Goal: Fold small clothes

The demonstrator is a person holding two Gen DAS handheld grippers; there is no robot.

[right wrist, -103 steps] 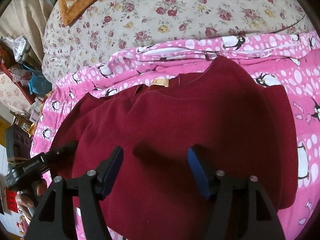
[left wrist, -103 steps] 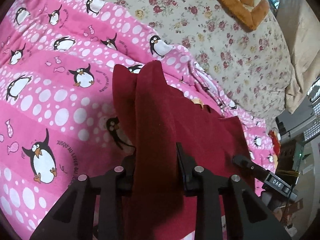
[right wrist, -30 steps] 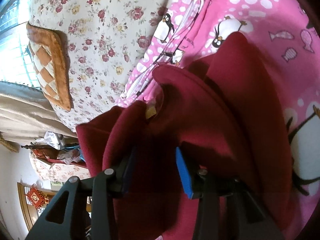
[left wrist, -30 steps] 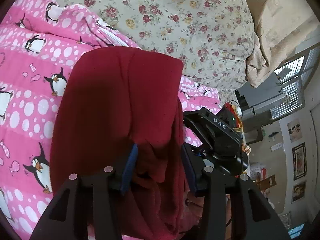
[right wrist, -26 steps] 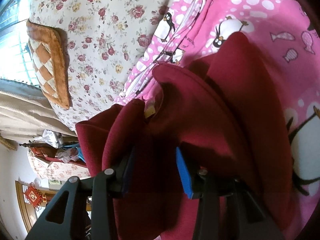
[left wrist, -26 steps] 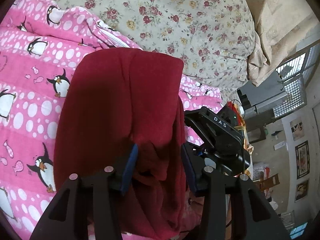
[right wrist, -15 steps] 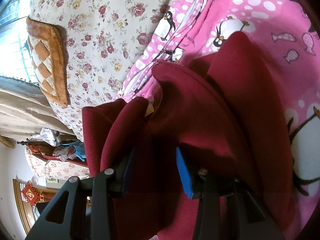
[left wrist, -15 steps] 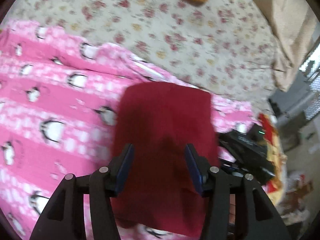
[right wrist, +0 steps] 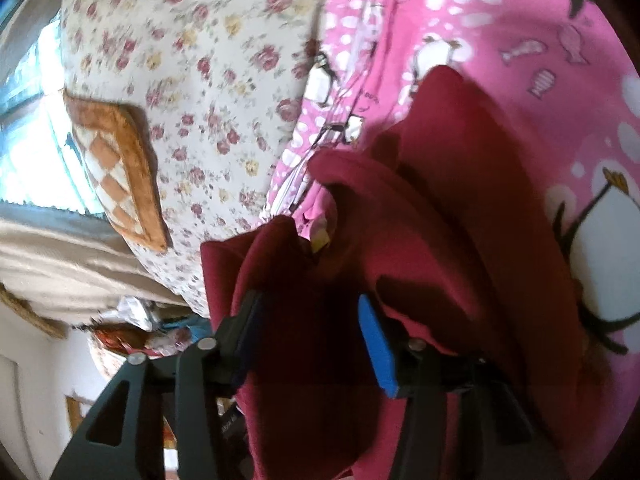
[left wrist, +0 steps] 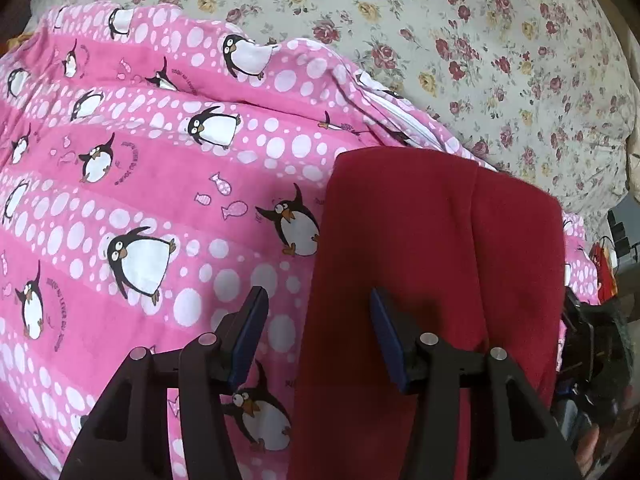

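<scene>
A dark red sweater (left wrist: pixel 436 248) lies folded lengthwise on a pink penguin-print blanket (left wrist: pixel 140 184). My left gripper (left wrist: pixel 316 320) is open and empty above the sweater's left edge, one finger over the blanket and one over the sweater. In the right wrist view the sweater (right wrist: pixel 420 248) is bunched in folds with a tan neck label (right wrist: pixel 320 240) showing. My right gripper (right wrist: pixel 308 324) has its jaws apart with sweater cloth lying between them; the fingers do not pinch it.
A floral bedspread (left wrist: pixel 460 40) lies beyond the blanket. An orange checked cushion (right wrist: pixel 120 168) sits on it near a window. Clutter and furniture stand past the bed's edge (right wrist: pixel 136 328). The right gripper's body (left wrist: pixel 596 360) shows at the right in the left wrist view.
My left gripper let go of the sweater, opened and pulled back left. My right gripper has opened wider on the bunched cloth and shifted slightly.
</scene>
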